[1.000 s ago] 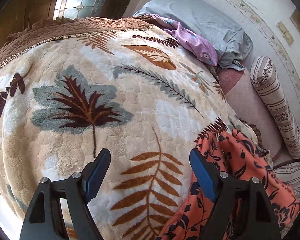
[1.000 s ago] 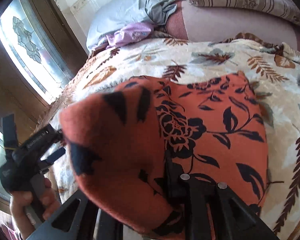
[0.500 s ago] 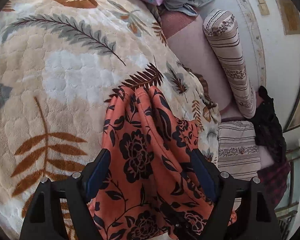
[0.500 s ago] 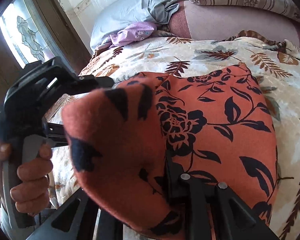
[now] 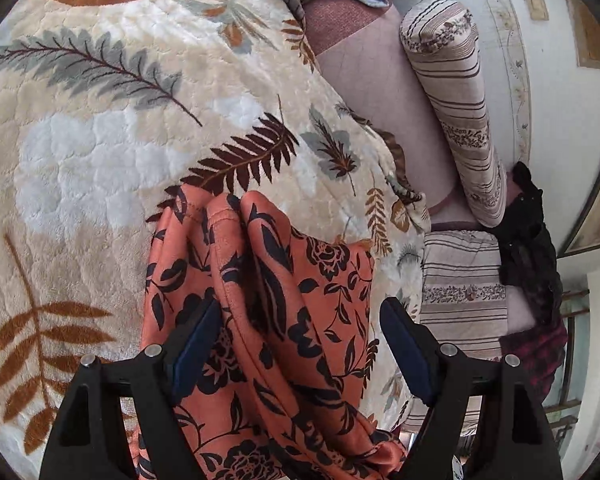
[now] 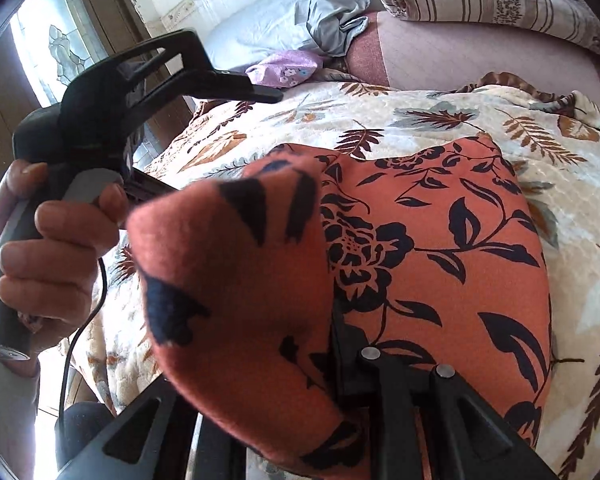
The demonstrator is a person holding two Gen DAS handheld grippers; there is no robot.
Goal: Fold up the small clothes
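An orange garment with black flowers (image 5: 300,280) lies on the leaf-patterned blanket (image 5: 100,140). My left gripper (image 5: 300,344) hangs open over it, its blue pads (image 5: 196,344) on either side of a raised fold without pressing on it. In the right wrist view the garment (image 6: 440,240) spreads flat ahead, and one edge is lifted and bunched over my right gripper (image 6: 332,344), which is shut on the cloth. The cloth hides the right fingertips. A hand (image 6: 60,248) holds the left gripper (image 6: 240,84) above the garment's left side.
A striped bolster (image 5: 456,100) and a striped cushion (image 5: 464,292) lie at the bed's far side, with dark clothes (image 5: 532,248) beside them. Grey bedding (image 6: 332,20) and a purple cloth (image 6: 288,68) sit at the head end. A window (image 6: 52,48) is on the left.
My left gripper swung from the bare blanket over to the orange garment and now straddles its fold. The right gripper kept its hold on the lifted edge and barely moved.
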